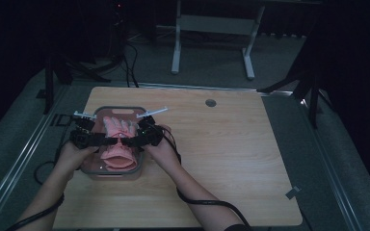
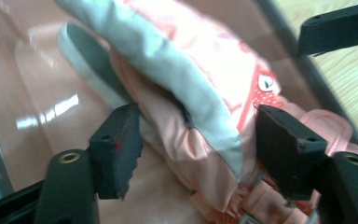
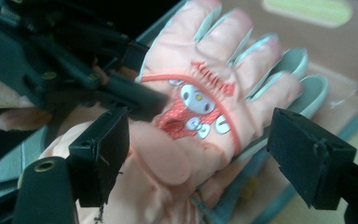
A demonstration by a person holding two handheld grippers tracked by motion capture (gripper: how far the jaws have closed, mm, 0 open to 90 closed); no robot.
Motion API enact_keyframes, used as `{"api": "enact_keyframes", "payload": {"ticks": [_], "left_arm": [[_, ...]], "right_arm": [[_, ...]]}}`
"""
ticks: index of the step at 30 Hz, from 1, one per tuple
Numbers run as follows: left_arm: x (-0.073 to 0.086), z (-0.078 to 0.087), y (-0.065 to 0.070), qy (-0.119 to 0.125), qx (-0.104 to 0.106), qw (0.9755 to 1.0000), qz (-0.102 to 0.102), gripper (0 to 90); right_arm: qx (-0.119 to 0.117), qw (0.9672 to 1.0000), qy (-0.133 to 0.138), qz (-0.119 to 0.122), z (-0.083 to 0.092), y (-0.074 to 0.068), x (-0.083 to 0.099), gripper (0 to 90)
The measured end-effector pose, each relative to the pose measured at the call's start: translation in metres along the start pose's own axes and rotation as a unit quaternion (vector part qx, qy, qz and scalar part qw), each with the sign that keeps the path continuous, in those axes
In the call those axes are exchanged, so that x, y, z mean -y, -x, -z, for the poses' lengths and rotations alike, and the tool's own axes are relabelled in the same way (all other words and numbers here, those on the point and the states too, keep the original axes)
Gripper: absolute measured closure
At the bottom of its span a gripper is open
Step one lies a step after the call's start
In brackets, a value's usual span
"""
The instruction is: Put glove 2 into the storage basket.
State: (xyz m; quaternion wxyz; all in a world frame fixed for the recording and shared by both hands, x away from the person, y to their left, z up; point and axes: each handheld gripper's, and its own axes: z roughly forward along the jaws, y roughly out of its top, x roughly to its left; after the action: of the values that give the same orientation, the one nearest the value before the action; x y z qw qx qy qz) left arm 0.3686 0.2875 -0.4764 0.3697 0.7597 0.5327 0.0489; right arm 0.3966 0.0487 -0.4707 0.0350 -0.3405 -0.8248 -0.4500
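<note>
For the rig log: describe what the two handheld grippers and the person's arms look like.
Both grippers are black. The left gripper has two blocky black jaws on rounded black arms with brass-coloured screw holes. The right gripper looks alike. In the high view each carries a pale, thin bar on top, and a black cable trails along the right forearm. The forearms are bare, with no sleeves in sight.

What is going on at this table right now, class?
A person at a wooden table works a gripper in each hand over a pink tray holding a pink glove with grey trim and a cartoon patch. The left gripper and the right gripper each straddle the glove from opposite sides. Both sets of jaws stand open, with the glove between them but not pinched; it lies in the tray.
</note>
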Motion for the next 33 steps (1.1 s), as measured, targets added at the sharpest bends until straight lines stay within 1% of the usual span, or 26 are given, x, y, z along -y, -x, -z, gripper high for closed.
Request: {"api": "enact_keyframes", "payload": {"ticks": [1, 2, 3, 4, 6, 7, 9, 10, 12, 14, 16, 17, 21, 23, 25, 26, 27, 28, 29, 32, 33], "left_arm": [[0.000, 0.000, 0.002, 0.009, -0.008, 0.9999, -0.008, 23.8], [-0.001, 0.000, 0.003, 0.012, -0.014, 0.9997, -0.012, 21.8], [-0.001, 0.000, 0.005, 0.016, -0.021, 0.9995, -0.015, 19.3], [-0.002, 0.000, 0.005, 0.019, -0.022, 0.9995, -0.013, 17.1], [-0.003, 0.002, 0.005, 0.034, -0.010, 0.9994, -0.005, 14.6], [-0.003, 0.003, 0.005, 0.040, -0.010, 0.9991, -0.006, 14.4], [-0.004, 0.005, 0.005, 0.045, -0.014, 0.9989, -0.006, 14.3], [-0.004, 0.007, 0.005, 0.057, -0.008, 0.9984, -0.006, 14.3], [-0.003, 0.010, 0.005, 0.069, -0.006, 0.9975, -0.013, 8.7], [-0.003, 0.013, 0.006, 0.075, -0.017, 0.9968, -0.017, 7.9], [-0.003, 0.016, 0.008, 0.084, -0.018, 0.9961, -0.021, 7.9], [-0.003, 0.018, 0.010, 0.084, -0.020, 0.9959, -0.026, 7.9], [-0.005, 0.026, 0.023, 0.108, -0.024, 0.9928, -0.046, 7.9], [-0.005, 0.027, 0.032, 0.116, -0.017, 0.9918, -0.052, 7.9], [-0.005, 0.025, 0.042, 0.117, -0.014, 0.9911, -0.061, 7.9], [-0.004, 0.023, 0.047, 0.120, -0.008, 0.9906, -0.066, 8.0], [-0.003, 0.021, 0.052, 0.117, 0.000, 0.9907, -0.070, 7.9], [-0.002, 0.018, 0.059, 0.114, 0.011, 0.9904, -0.077, 7.9], [-0.001, 0.016, 0.063, 0.113, 0.016, 0.9901, -0.083, 7.9], [0.000, 0.009, 0.082, 0.108, 0.033, 0.9882, -0.104, 7.9], [0.000, 0.009, 0.082, 0.108, 0.033, 0.9882, -0.104, 7.9]], "right_arm": [[-0.001, 1.0000, 0.002, 0.004, 0.003, 0.001, 0.000, 18.5], [-0.005, 0.9999, 0.008, 0.006, 0.006, 0.003, 0.000, 17.7], [-0.007, 0.9999, 0.011, 0.005, 0.008, 0.004, 0.000, 17.7], [-0.007, 0.9999, 0.013, 0.003, 0.010, 0.006, 0.000, 17.7], [-0.004, 0.9999, 0.017, 0.002, 0.015, 0.009, 0.001, 17.7], [-0.004, 0.9998, 0.018, 0.000, 0.017, 0.011, 0.001, 17.7], [-0.005, 0.9998, 0.020, -0.001, 0.019, 0.013, 0.001, 17.7], [-0.004, 0.9998, 0.021, -0.001, 0.021, 0.015, 0.001, 17.7], [-0.003, 0.9997, 0.024, -0.004, 0.027, 0.017, 0.002, 17.6], [0.000, 0.9997, 0.026, 0.000, 0.030, 0.018, 0.002, 17.6], [-0.001, 0.9996, 0.027, -0.002, 0.033, 0.019, 0.002, 17.6], [0.000, 0.9996, 0.027, -0.001, 0.034, 0.019, 0.002, 17.6], [0.000, 0.9997, 0.025, 0.002, 0.037, 0.020, 0.003, 17.6], [-0.001, 0.9996, 0.028, 0.004, 0.038, 0.021, 0.004, 17.6], [0.000, 0.9996, 0.027, 0.006, 0.040, 0.021, 0.005, 17.6], [-0.001, 0.9996, 0.028, 0.007, 0.041, 0.021, 0.005, 17.6], [-0.001, 0.9996, 0.028, 0.008, 0.043, 0.022, 0.006, 17.6], [-0.002, 0.9996, 0.027, 0.009, 0.044, 0.023, 0.007, 17.6], [-0.001, 0.9996, 0.027, 0.010, 0.046, 0.024, 0.009, 17.6], [0.002, 0.9996, 0.026, 0.010, 0.052, 0.029, 0.012, 17.6], [0.004, 0.9996, 0.026, 0.007, 0.054, 0.031, 0.013, 17.6]]}}
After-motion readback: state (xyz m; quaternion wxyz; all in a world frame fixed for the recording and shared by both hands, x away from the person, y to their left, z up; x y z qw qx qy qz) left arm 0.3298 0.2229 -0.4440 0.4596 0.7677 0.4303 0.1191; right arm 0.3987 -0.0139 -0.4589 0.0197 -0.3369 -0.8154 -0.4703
